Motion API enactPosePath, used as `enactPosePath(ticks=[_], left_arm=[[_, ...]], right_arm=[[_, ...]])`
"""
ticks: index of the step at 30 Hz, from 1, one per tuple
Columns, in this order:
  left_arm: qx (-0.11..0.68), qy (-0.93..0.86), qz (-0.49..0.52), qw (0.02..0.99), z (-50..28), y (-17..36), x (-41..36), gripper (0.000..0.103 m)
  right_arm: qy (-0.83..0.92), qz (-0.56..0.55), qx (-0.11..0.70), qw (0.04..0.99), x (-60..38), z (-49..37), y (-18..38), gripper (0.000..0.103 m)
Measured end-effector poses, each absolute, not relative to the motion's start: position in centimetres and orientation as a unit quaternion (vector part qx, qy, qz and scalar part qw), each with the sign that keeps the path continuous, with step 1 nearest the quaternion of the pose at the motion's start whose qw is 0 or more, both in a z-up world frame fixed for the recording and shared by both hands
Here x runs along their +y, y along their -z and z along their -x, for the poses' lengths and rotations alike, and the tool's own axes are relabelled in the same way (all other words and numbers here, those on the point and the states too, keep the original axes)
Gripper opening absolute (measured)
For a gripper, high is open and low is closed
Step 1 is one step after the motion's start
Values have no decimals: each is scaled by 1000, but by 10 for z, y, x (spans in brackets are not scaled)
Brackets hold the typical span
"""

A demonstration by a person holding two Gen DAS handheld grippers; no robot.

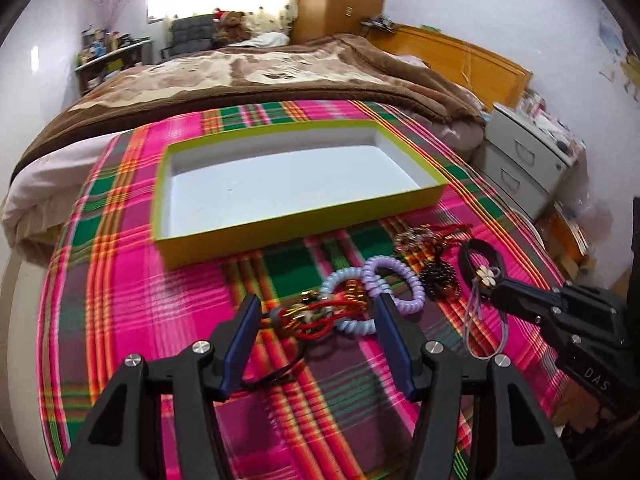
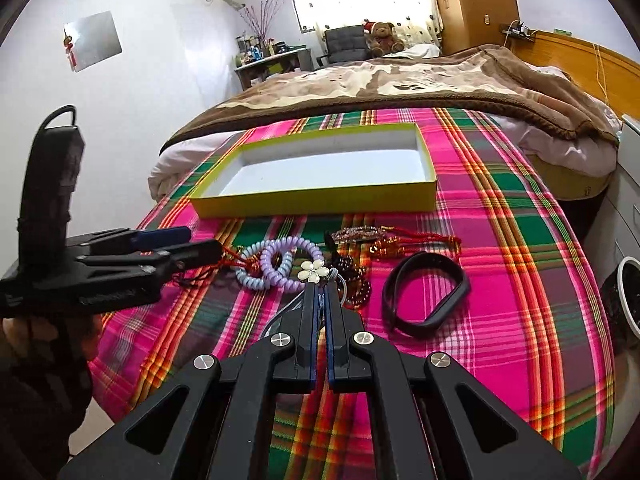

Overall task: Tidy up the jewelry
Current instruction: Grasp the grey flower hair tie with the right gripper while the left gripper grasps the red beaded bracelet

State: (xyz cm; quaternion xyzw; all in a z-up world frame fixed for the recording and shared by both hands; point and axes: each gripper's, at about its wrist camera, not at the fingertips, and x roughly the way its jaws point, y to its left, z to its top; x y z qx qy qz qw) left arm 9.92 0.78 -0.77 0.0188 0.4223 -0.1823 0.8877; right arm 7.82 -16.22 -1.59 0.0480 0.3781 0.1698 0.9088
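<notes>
A shallow yellow-green box (image 1: 304, 216) (image 2: 316, 200) with a white inside lies empty on the plaid cloth (image 1: 160, 280). Jewelry is heaped in front of it: purple (image 1: 384, 260) (image 2: 288, 246) and blue (image 1: 352, 326) spiral ties, red cords with gold beads (image 1: 316, 314), a dark bead bracelet (image 1: 438, 280) and a black band (image 2: 462, 286). My left gripper (image 1: 318, 316) (image 2: 202, 242) is open over the red cords and the blue tie. My right gripper (image 2: 319, 290) (image 1: 498, 292) is shut on the thin grey cord of a white flower charm tie (image 2: 312, 271) (image 1: 486, 276).
The cloth covers the foot of a bed with a brown blanket (image 1: 280, 72). A grey drawer cabinet (image 1: 520, 164) stands to the right of the bed. A person's hand (image 2: 24, 332) holds the left gripper's handle. More red cord bracelets (image 2: 420, 240) lie by the box.
</notes>
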Motion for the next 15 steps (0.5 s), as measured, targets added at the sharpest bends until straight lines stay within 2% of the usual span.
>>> enactPosePath(ticks=[2,4,8,9,11,12,15], left_arm=[[432,183,-36,883,-103,12,2,59],[439,180,-51,879,-104,16,-2,44],[438,184,-58,878,-100,15,-5,29],[439,189,-58,877,-100,15,-6,20],[440,192,-60,875,-99,15,-8,16],[439,192,-62,876,-98,15,-9,9],[431,192,-54,880,-96,10,-6,7]], right_arm=[[-172,-51,379,908,-162,-80,15,2],[-171,-51,378,908,-163,-81,15,2],[-171,-57,378,908,-165,-80,14,2],[-171,-59,378,908,-166,-80,15,2],[-171,-60,380,907,-166,-81,16,2],[-170,-60,381,907,-166,-82,16,2],[-170,-59,380,907,-167,-82,15,2]])
